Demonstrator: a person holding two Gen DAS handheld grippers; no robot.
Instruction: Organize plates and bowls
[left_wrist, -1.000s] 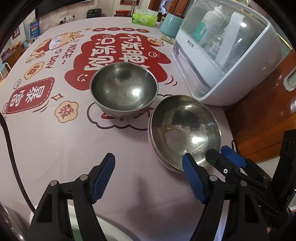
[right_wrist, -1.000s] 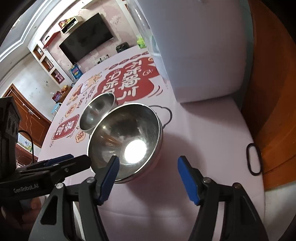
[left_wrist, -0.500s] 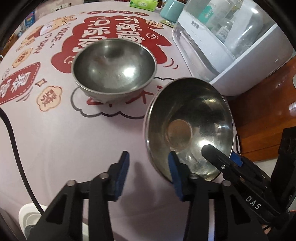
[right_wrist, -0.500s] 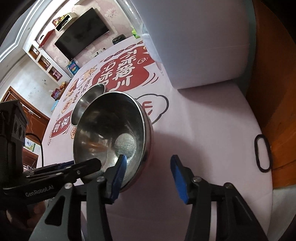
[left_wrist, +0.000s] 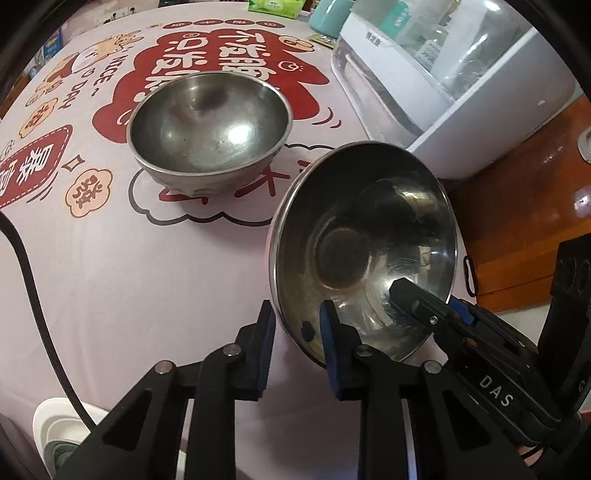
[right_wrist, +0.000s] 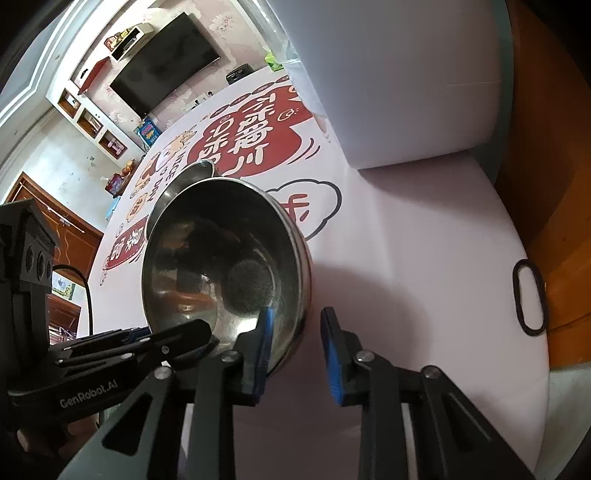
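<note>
A steel bowl (left_wrist: 364, 243) is tilted up on its side at the table's near right. My left gripper (left_wrist: 297, 332) is shut on its near rim, one finger inside, one outside. My right gripper (right_wrist: 293, 332) is shut on the same bowl (right_wrist: 221, 258) at another part of the rim; it also shows in the left wrist view (left_wrist: 436, 314). A second steel bowl (left_wrist: 208, 129) stands upright on the table beyond, partly hidden in the right wrist view (right_wrist: 192, 175).
A white appliance with a clear lid (left_wrist: 454, 81) stands at the right of the table; it fills the top of the right wrist view (right_wrist: 399, 74). A black cable (left_wrist: 33, 295) runs at left. A black ring (right_wrist: 530, 297) lies near the table's edge.
Both grippers have closed on the near bowl's rim, and the bowl has tipped up from lying flat to standing on its side.
</note>
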